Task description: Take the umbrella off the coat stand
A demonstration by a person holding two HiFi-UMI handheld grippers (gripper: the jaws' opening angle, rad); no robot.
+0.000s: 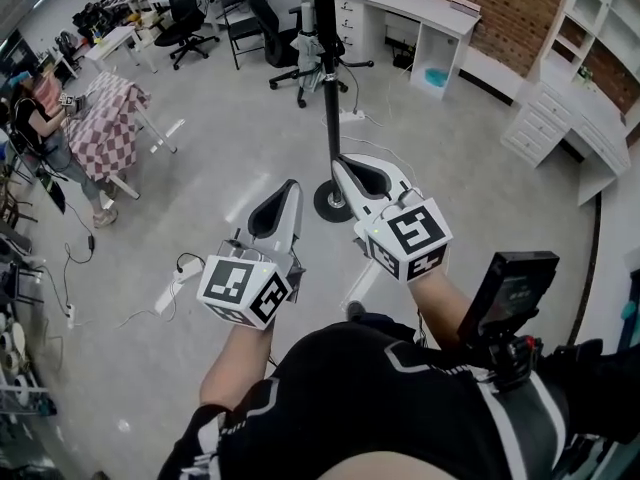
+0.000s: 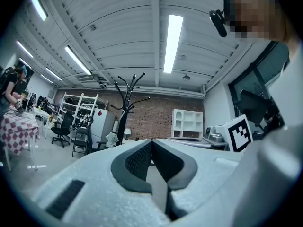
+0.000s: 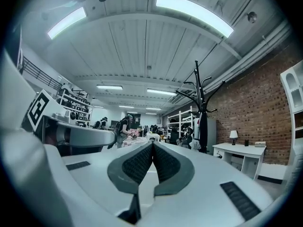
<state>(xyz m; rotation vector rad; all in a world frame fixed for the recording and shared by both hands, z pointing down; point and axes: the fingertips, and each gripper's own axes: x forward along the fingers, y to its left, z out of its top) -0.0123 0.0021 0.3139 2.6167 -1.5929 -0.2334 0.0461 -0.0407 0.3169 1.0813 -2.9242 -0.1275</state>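
The black coat stand [image 1: 330, 108] rises from a round base on the grey floor ahead of me. A dark folded umbrella [image 1: 324, 13] hangs along its upper pole; it also shows in the right gripper view [image 3: 203, 131] and, small, in the left gripper view [image 2: 122, 126]. My left gripper [image 1: 291, 184] is held level short of the stand and to its left, jaws shut with nothing between them [image 2: 151, 141]. Nearer the base, my right gripper [image 1: 338, 160] is shut and empty too [image 3: 152, 143]. Neither touches the stand.
A white desk [image 1: 410, 8] and office chairs [image 1: 185, 13] stand behind the stand. White shelving [image 1: 580, 88] lines the brick wall at right. At left, a person [image 1: 40, 118] stands by a table with a checked cloth [image 1: 105, 118]. A power strip with cables [image 1: 180, 278] lies on the floor.
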